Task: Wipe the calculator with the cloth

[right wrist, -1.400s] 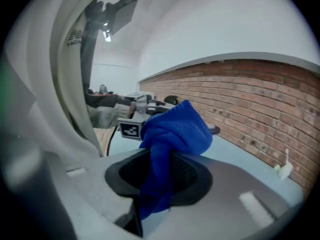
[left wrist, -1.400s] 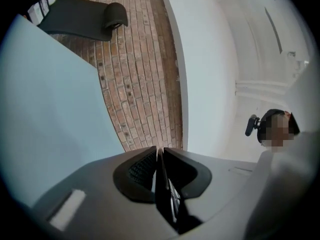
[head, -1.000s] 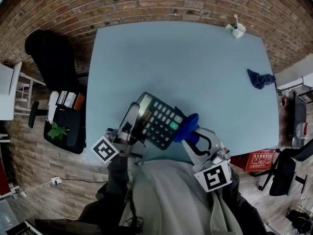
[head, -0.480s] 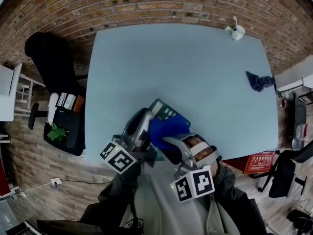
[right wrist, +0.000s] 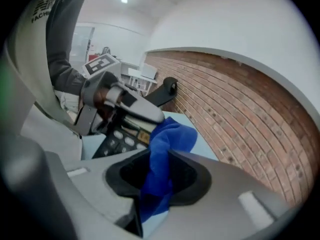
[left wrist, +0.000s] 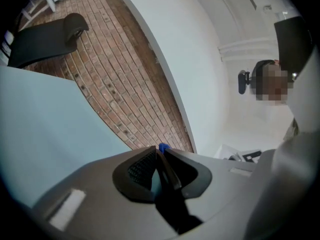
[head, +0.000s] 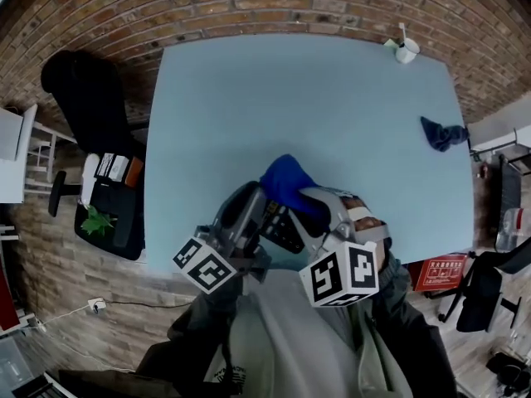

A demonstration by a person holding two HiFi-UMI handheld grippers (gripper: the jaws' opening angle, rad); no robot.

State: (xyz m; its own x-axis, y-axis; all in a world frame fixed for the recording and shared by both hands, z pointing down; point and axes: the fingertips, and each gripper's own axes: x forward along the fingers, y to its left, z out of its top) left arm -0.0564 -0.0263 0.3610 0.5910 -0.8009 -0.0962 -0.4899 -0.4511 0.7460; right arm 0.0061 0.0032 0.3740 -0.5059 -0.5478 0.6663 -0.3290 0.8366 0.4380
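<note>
- Left gripper (head: 250,208) clamped on calculator (head: 280,227) edge, above the table (head: 249,98) near edge.
- Right gripper (head: 320,206) jaws just nipped tighter on the cloth (head: 284,181).
- Cloth swept from the calculator's right side to its far end: probably one keypad pass done.

The head view looks steeply down from above onto the whole bench (head: 315,114). The left gripper view sits close behind its jaws, facing the brick wall (left wrist: 130,89). The right gripper view, equally close, shares that wall and bench, and also takes in the left tool (right wrist: 145,111).
</note>
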